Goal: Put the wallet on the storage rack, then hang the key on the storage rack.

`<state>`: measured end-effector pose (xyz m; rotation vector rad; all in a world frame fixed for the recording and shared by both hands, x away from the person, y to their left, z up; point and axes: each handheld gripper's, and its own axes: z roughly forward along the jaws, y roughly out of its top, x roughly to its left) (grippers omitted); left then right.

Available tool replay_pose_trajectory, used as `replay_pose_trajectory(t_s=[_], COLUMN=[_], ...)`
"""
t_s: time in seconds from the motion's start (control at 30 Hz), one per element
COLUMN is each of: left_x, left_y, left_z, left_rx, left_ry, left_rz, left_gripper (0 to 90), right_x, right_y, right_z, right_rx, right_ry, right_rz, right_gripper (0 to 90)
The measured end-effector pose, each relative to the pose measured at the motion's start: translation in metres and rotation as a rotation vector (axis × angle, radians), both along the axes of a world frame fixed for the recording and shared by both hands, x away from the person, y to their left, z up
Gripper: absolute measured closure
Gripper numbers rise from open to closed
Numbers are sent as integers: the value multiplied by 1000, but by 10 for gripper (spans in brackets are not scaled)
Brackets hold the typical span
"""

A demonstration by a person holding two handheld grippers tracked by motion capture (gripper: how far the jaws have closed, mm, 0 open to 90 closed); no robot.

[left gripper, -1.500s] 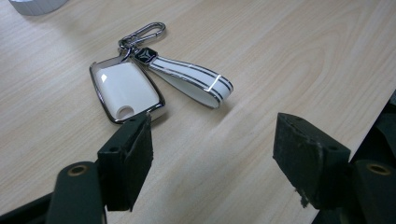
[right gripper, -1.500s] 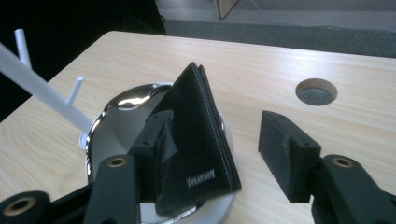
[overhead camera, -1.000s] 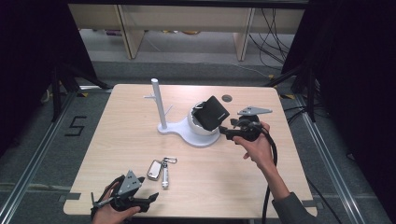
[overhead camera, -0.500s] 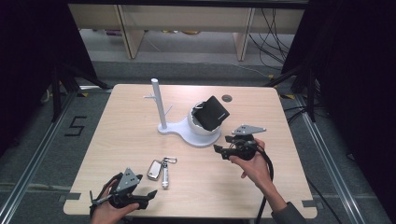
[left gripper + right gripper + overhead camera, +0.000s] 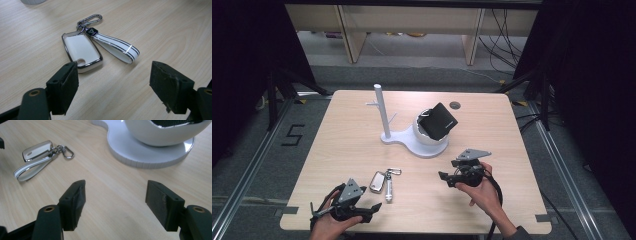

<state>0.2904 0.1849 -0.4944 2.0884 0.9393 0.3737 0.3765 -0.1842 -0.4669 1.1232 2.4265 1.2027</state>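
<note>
— Black rubber pads on the left gripper (image 5: 113, 82) stand wide apart and hold nothing. The white key fob (image 5: 81, 51) lies flat on the wooden worktop (image 5: 162, 30), just ahead of the left jaw and partly behind its tip. Its white strap (image 5: 117, 46) runs out in front of the gap between the jaws, and the metal clip (image 5: 90, 20) is beyond the fob.

— So what could go wrong if this gripper closes there?

— I think the left jaw may come down on the fob's edge and not beside it. The fob has a smooth shiny rim, so it could slide away or turn on the wood. Also the strap is loose; if only the strap is caught, the fob will hang and swing.

— And the right gripper (image 5: 115, 195)?

— Its jaws have just been opening; they are wide now, with only bare wood between them. In its view the fob (image 5: 37, 150) is far ahead, to the left of the left jaw, and the white stand base (image 5: 150, 155) is ahead of the right jaw.

— A risk there too?

— Yes, maybe. If the right hand (image 5: 479, 182) goes forward carelessly, the right jaw could knock the base. In the high view, the bowl (image 5: 429, 137) carries a black wallet (image 5: 439, 120) tilted on its rim, which could fall out. The white post (image 5: 382, 110) is farther still, well apart.
</note>
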Motion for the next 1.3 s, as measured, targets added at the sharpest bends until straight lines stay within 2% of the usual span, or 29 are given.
replay_pose_trajectory(t_s=[0.1,0.13,0.2,0.27,0.3,0.33,0.43,0.47,0.5,0.53,0.7,0.73,0.77,0.8,0.83,0.93,0.97,1.13,1.17,1.3], left_x=[0,1,2,3,4,4,4,4,3,3,2,3,5,6,7,16,19,39,44,66], left_y=[0,2,2,3,5,5,5,5,2,3,4,4,4,2,3,0,0,-6,-9,-14], left_z=[0,1,1,1,1,1,1,1,0,1,3,3,4,3,5,9,10,17,19,29], left_rx=[-10,15,-4,5,23,2,-3,14,-5,4,3,-2,-11,-35,-24,-42,-40,-63,-90,-4], left_ry=[-3,-3,0,5,-2,13,9,3,7,4,1,1,-1,-2,3,8,5,19,24,24], left_rz=[9,4,6,10,2,13,11,9,16,3,3,4,3,18,11,0,-4,-13,-14,-35], left_gripper=[229,229,228,228,228,228,228,228,228,228,228,228,228,227,227,214,212,195,194,210], right_x=[-6,-7,-11,-16,-18,-20,-27,-30,-32,-34,-44,-45,-47,-47,-48,-49,-50,-49,-50,-48], right_y=[1,2,3,3,3,4,4,3,2,2,-1,-2,-2,-3,-4,-8,-8,-9,-9,-9], right_z=[-6,-9,-10,-12,-12,-14,-17,-17,-18,-19,-17,-18,-17,-18,-19,-21,-20,-18,-17,-19], right_rx=[-26,-28,-33,-49,-58,-62,-71,-76,-84,-83,-79,-81,-80,-80,-81,-93,-82,-77,-78,-85], right_ry=[7,0,17,-10,-10,-10,-11,-1,-12,-11,-5,-17,-4,-7,0,-5,5,-19,-14,-19], right_rz=[2,16,33,56,63,68,89,87,92,92,76,90,76,82,78,75,69,75,64,74], right_gripper=[326,323,323,322,321,319,315,314,313,313,311,310,309,310,310,317,317,317,317,317])
